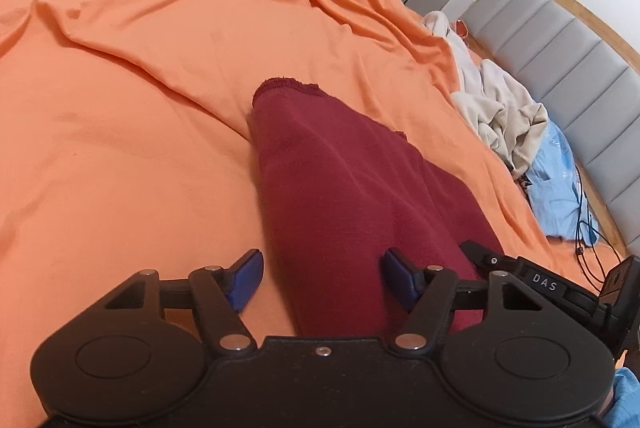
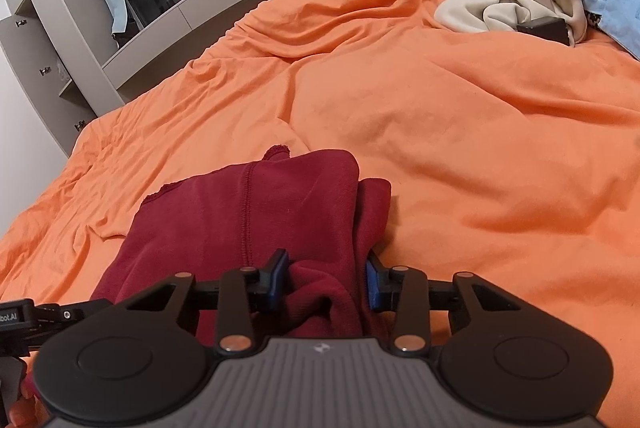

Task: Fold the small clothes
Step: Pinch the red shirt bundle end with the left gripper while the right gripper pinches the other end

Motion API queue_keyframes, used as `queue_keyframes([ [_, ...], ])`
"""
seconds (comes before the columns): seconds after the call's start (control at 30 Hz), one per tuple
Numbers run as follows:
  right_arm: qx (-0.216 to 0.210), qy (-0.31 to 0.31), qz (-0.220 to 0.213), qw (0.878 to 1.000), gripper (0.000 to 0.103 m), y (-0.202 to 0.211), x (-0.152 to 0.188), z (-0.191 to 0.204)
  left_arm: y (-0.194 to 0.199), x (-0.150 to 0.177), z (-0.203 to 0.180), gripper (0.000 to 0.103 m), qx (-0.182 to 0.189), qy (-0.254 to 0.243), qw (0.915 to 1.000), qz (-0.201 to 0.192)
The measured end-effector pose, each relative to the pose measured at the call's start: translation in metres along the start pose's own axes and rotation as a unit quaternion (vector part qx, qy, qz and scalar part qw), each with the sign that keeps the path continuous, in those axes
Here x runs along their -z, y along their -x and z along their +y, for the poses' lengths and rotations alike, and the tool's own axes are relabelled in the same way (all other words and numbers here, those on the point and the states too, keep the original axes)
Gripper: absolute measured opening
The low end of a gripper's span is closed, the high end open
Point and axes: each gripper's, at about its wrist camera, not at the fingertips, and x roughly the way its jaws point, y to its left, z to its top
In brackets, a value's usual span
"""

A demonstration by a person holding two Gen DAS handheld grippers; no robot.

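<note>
Basically, both my tongs sat low over the maroon garment (image 2: pixel 248 220) on the orange bed sheet (image 2: pixel 460 148). My right tongs (image 2: pixel 327 278) stood narrow with bunched maroon cloth filling the gap, pads against it. My left tongs (image 1: pixel 322 278) gaped wider, cloth lying between, pads apart from it. From the left wrist, a cream clothes pile (image 1: pixel 500 112) and blue fabric (image 1: pixel 556 180) lay at two o'clock.

Warm, even indoor light, soft shadows, sharp focus, strong fisheye bending and dark corners at edges
</note>
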Motion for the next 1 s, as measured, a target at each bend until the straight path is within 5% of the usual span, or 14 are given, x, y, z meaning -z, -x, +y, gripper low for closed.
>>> queue_keyframes([
  [0.1,0.000,0.001,-0.001,1.000,0.040,0.000,0.000,0.000,-0.006,-0.001,0.004,0.070,0.010,0.015,0.9998,0.009],
  [0.37,0.004,0.039,-0.020,0.999,0.027,0.006,0.002,0.013,-0.003,0.001,-0.008,0.045,0.011,0.004,0.9999,-0.007],
  [0.63,0.005,0.016,-0.019,1.000,0.024,0.011,0.001,0.014,0.003,0.015,-0.058,0.035,-0.062,-0.158,0.9840,-0.056],
  [1.0,-0.019,0.059,-0.067,0.996,0.021,0.035,-0.009,0.046,0.025,0.008,-0.061,0.028,-0.044,-0.148,0.9844,-0.085],
])
